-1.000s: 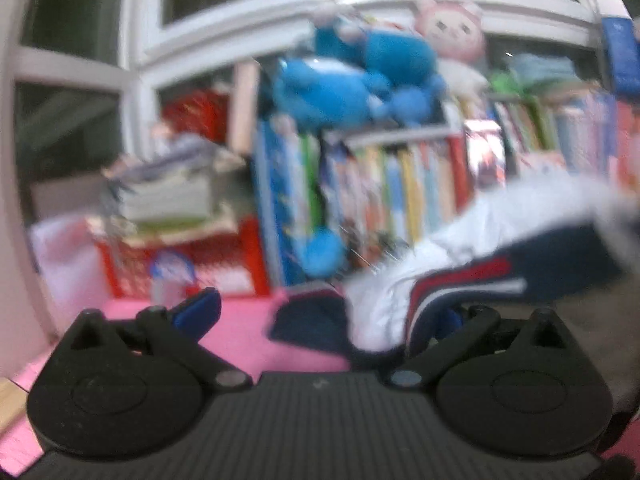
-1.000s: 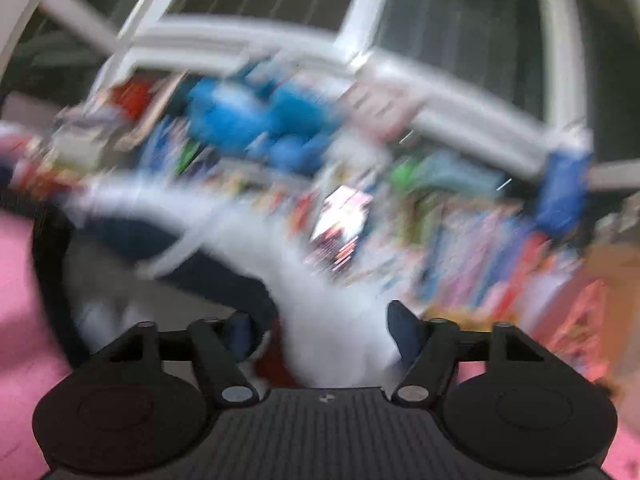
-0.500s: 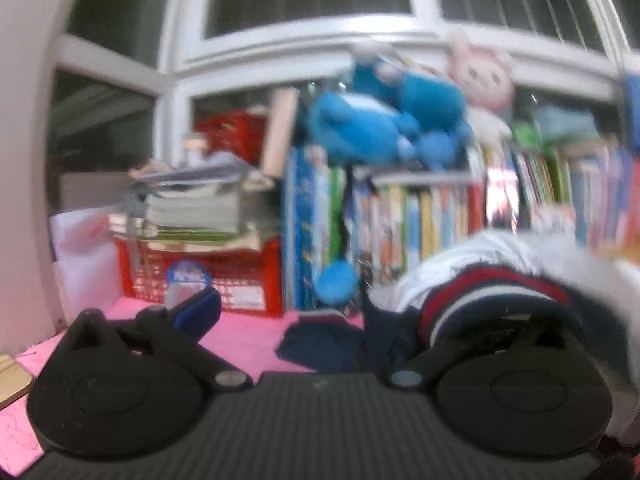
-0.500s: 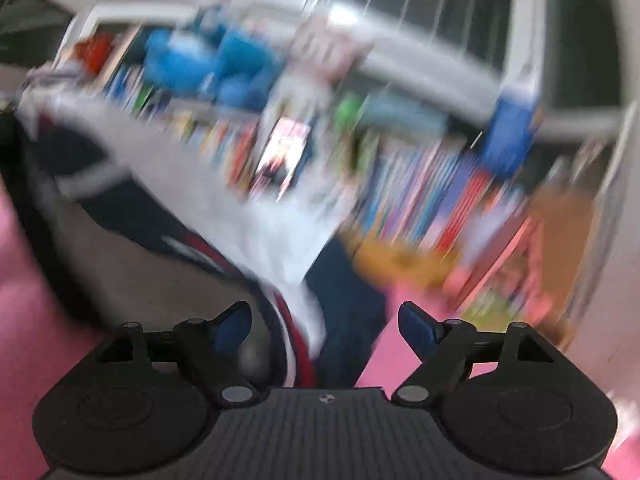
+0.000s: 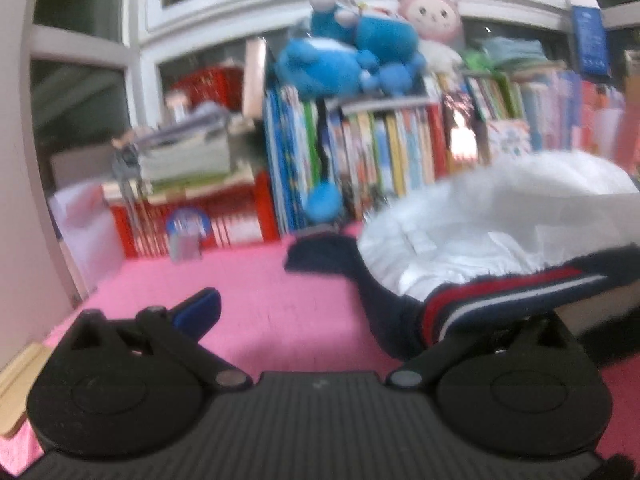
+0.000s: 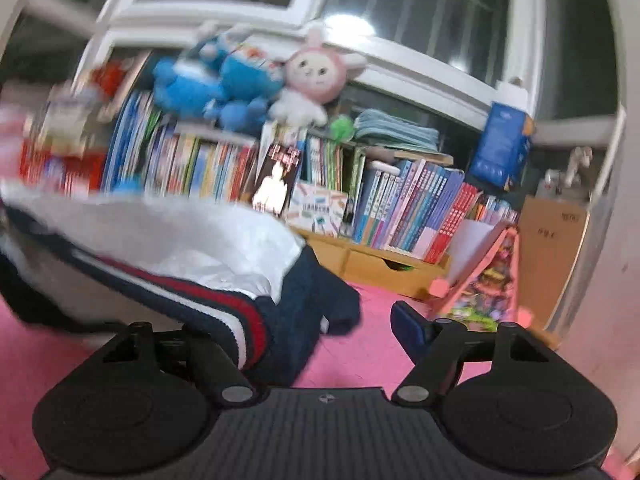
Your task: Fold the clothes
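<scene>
A white garment [image 5: 500,236] with a navy hem striped in red and white lies bunched on the pink mat [image 5: 256,280]. In the left wrist view its hem is draped over the right finger of my left gripper [image 5: 316,316] and hides that fingertip. The left finger's blue pad is bare, and the jaws stand wide apart. In the right wrist view the same garment [image 6: 180,232] hangs over the left finger of my right gripper [image 6: 324,324]. Its right finger is bare over the mat, and the jaws stand wide.
A row of books [image 6: 404,204] with blue and pink plush toys [image 5: 344,60] on top lines the back of the mat. There is a red basket [image 5: 208,220] at the back left, and a wooden drawer box [image 6: 372,264], an upright picture book [image 6: 484,280] and a cardboard box [image 6: 556,236] at the right.
In the left view the garment has slid to the right and more mat shows. In the right view it has slid left, off the right finger. The blur has eased.
</scene>
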Tool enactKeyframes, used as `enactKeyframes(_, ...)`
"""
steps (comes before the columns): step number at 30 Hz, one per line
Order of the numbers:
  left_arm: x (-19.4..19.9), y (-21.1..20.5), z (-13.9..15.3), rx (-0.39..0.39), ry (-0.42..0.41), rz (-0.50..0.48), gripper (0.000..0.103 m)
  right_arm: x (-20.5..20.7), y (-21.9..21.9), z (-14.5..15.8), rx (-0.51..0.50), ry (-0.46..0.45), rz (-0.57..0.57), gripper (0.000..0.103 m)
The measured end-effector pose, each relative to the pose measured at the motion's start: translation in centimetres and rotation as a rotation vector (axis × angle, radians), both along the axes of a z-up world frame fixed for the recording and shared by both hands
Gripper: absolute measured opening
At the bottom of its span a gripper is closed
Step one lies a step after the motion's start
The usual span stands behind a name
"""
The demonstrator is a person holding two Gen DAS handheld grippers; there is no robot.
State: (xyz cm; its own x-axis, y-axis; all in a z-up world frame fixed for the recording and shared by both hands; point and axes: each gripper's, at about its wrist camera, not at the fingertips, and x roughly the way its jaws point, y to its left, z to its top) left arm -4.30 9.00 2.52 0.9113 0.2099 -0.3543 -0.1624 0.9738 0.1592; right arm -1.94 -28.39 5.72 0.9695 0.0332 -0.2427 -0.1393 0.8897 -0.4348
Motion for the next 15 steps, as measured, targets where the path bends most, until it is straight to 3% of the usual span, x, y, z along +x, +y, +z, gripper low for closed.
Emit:
enactKeyframes(2,-0.8,-0.3,-0.7,-0.006,0.039,-0.04,0.103,-0.8,0.3,-1.3,-0.143,-0.006,-0.018,0.084)
enactKeyframes(5,-0.8,-1.6,-2.3,0.007,0.103,-0.065,0.103,-1.8,1.0,-4.3,-0.359,-0.032,-0.046,0.084)
enactKeyframes(6,-0.7,-2.1,-2.8,0.011,0.124,-0.062,0.103,-2.1,0.9,-4.5,-0.331,-0.005,-0.035,0.082)
enactKeyframes(8,-0.8,-2.4,-3.5,-0.02,0.153,-0.086,0.103,-1.9,-0.4,-3.5,-0.099,0.125,0.023,0.069)
enactKeyframes(10,-1.5,-2.2,-3.4,-0.045,0.148,-0.089,0.103,-1.2,-1.8,-2.8,0.099,0.225,0.029,0.066)
enactKeyframes(12,-2.4,-1.8,-2.7,-0.011,0.127,-0.061,0.103,-0.8,-2.7,-2.4,0.19,0.267,0.033,0.064)
enactKeyframes(15,-4.8,-1.1,-0.2,0.068,0.022,-0.009,0.103,-0.6,-3.6,-1.2,0.347,0.321,0.113,0.061)
